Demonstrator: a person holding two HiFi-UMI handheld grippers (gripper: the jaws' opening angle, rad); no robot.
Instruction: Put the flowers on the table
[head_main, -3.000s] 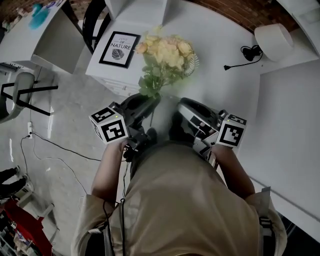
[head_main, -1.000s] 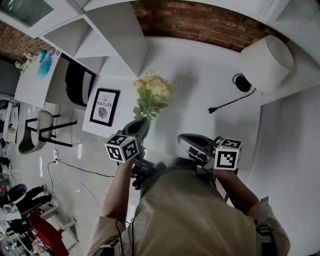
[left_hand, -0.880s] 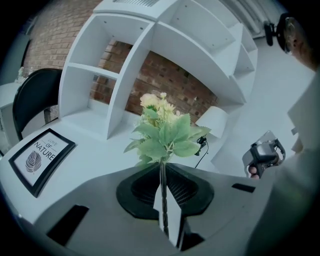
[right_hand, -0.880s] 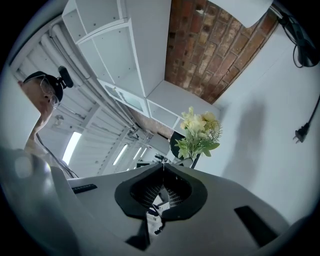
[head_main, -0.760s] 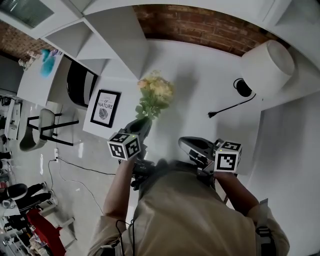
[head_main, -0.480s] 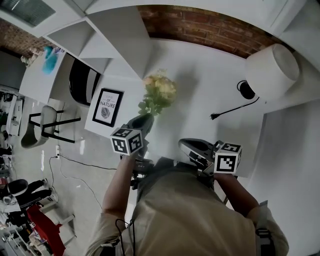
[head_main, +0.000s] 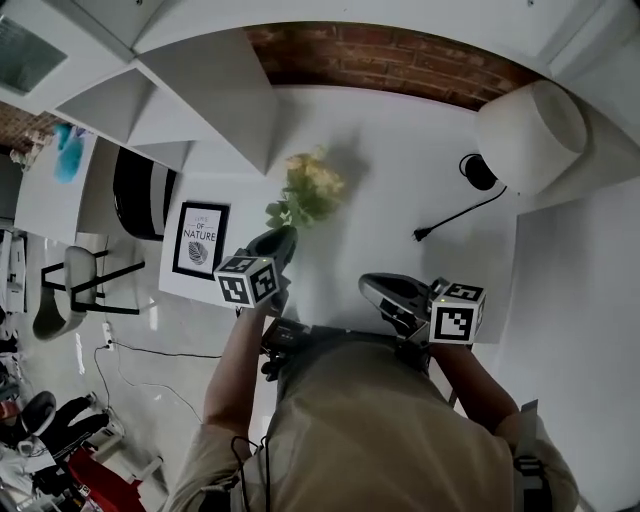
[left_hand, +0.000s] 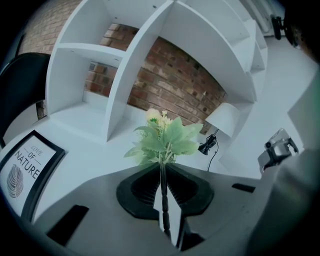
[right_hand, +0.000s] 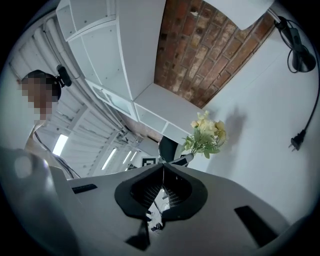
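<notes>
My left tongs (head_main: 280, 243) pinch the thin, bumpy dark stem (left_hand: 163, 200) of the flowers (head_main: 308, 190). The stem points up the frame, with soft yellow blooms and green leaves at its far end, over the smooth white table (head_main: 400, 180) in the middle. My left arm (head_main: 232, 370) reaches straight up the frame. My right tongs (head_main: 378, 290), lower right, are closed tight on nothing.
</notes>
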